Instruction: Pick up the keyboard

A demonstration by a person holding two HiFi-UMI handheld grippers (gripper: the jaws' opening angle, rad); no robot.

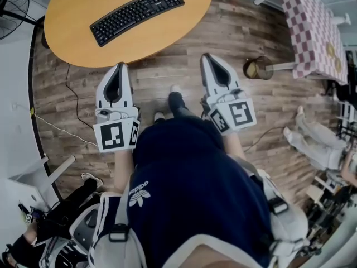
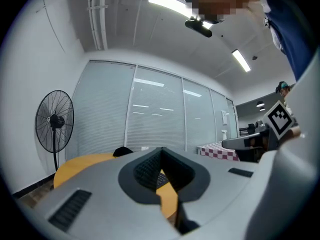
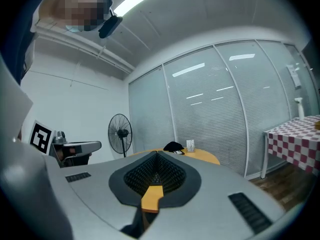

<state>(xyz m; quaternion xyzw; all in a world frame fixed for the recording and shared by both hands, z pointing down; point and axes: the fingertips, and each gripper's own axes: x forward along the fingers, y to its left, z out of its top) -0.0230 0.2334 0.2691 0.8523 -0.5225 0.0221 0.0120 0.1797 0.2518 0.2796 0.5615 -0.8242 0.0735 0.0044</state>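
A black keyboard (image 1: pixel 136 13) lies slanted on the round orange table (image 1: pixel 72 32) at the top of the head view. Both grippers are held level over the wooden floor, short of the table's near edge. My left gripper (image 1: pixel 119 66) is shut and holds nothing; its tip is close to the table rim. My right gripper (image 1: pixel 207 56) is shut and empty too, further right and apart from the table. In the left gripper view the jaws (image 2: pixel 161 150) meet with the orange tabletop (image 2: pixel 85 161) beyond them. The right gripper view shows its jaws (image 3: pixel 156 154) closed and the table (image 3: pixel 200 155) ahead.
A red-checked table (image 1: pixel 312 27) stands at the far right, with a small round bin (image 1: pixel 257 68) beside it. A standing fan (image 2: pixel 54 124) is at the left. A cable (image 1: pixel 67 88) runs over the floor under the orange table. Another person sits at the right edge (image 1: pixel 312 141).
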